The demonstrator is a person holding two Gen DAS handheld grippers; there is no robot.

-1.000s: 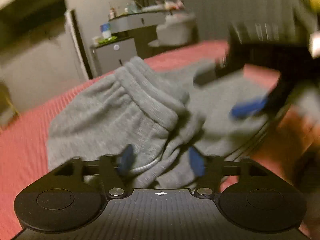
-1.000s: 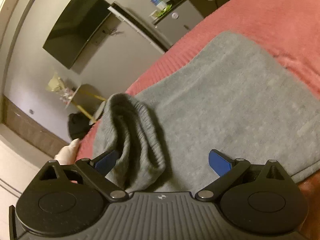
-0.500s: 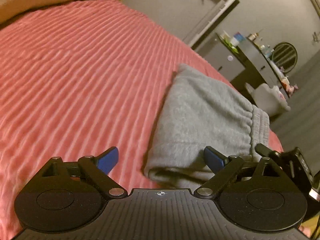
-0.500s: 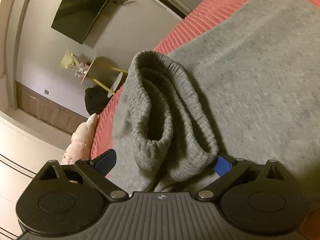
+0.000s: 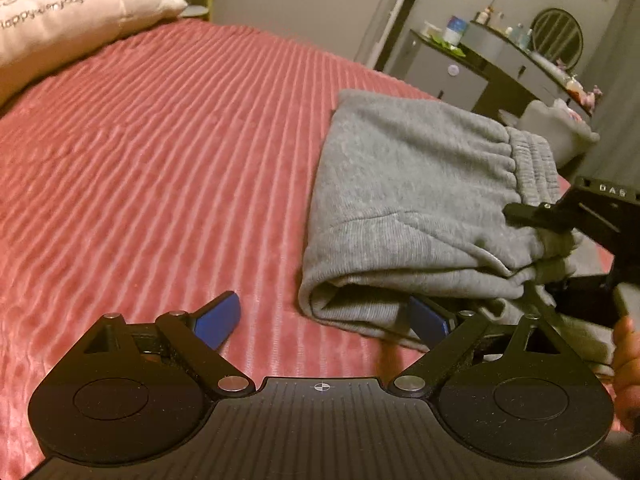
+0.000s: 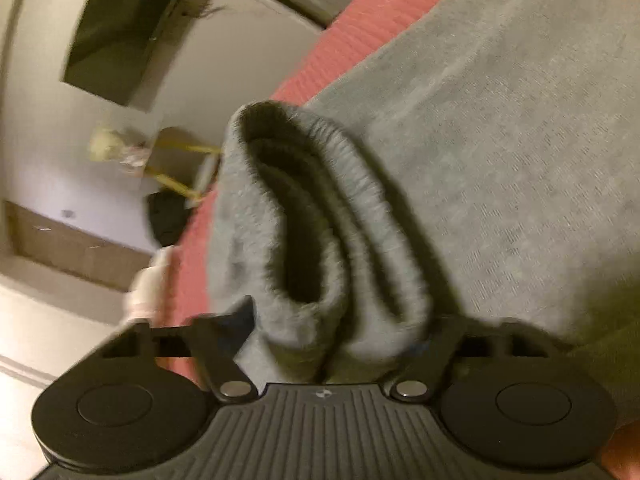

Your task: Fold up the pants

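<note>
The grey sweatpants [image 5: 404,184] lie folded on the red ribbed bedspread [image 5: 160,152]. My left gripper [image 5: 320,320] is open and empty, low over the bed, with its right finger at the near folded edge of the pants. My right gripper [image 6: 324,336] is closing around the ribbed cuff of the pants [image 6: 320,216]; its fingertips are hidden by the cloth. The right gripper also shows in the left wrist view [image 5: 560,232] at the waistband end of the pants.
A pink pillow [image 5: 60,20] lies at the far left of the bed. A dark dresser with bottles and a round mirror [image 5: 512,52] stands beyond the bed. A wall TV [image 6: 120,28] and a small yellow-legged table [image 6: 168,160] are across the room.
My left gripper let go of the pants, opened and swung back to their near edge. My right gripper moved onto the cuff and has narrowed around it.
</note>
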